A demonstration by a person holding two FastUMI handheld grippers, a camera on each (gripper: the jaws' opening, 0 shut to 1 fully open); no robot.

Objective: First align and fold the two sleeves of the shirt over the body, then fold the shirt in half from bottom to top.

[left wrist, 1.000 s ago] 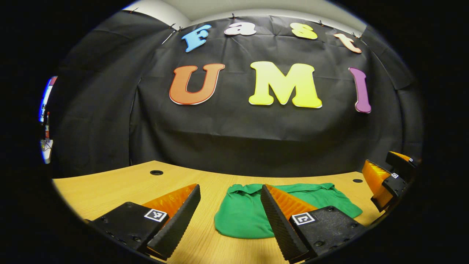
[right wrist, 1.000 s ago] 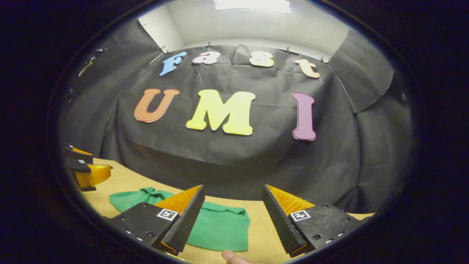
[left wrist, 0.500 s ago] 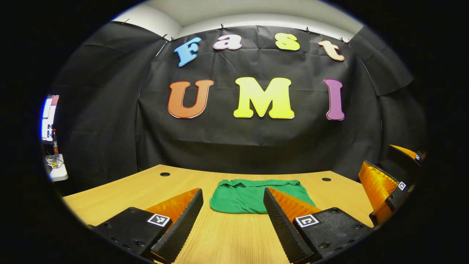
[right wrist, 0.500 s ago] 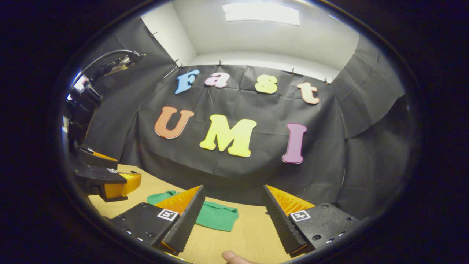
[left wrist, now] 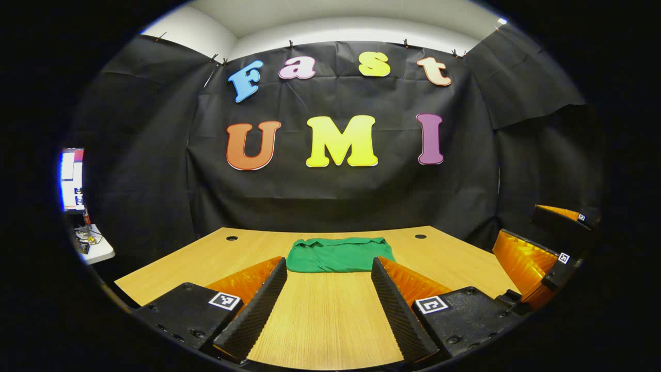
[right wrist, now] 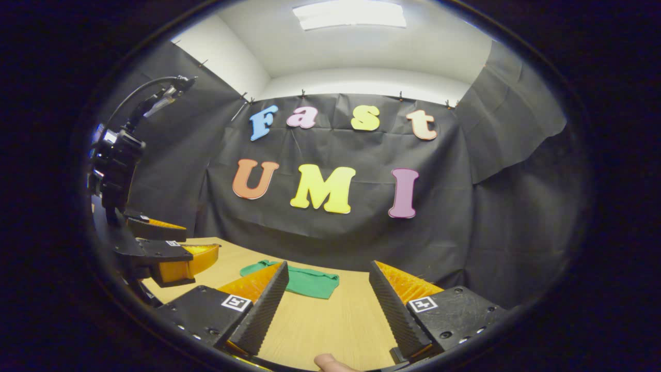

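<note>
The green shirt (left wrist: 338, 255) lies folded into a compact rectangle at the far middle of the wooden table (left wrist: 320, 320). In the right gripper view the shirt (right wrist: 309, 282) lies left of centre, partly behind a finger. My left gripper (left wrist: 328, 305) hovers near the table's front edge, open, with nothing between its fingers, well short of the shirt. My right gripper (right wrist: 326, 305) is open too and holds nothing. The right gripper also shows at the right edge of the left gripper view (left wrist: 542, 253), and the left gripper at the left of the right gripper view (right wrist: 165, 248).
Two small round holes (left wrist: 232, 238) (left wrist: 420, 236) sit in the table near its far corners. Black cloth walls close the booth behind and on both sides. A fingertip (right wrist: 330, 363) pokes in at the bottom of the right gripper view. A small white shelf (left wrist: 95, 248) stands far left.
Both grippers have drawn back and up from the folded shirt, which now looks smaller and farther away. Both stayed open.
</note>
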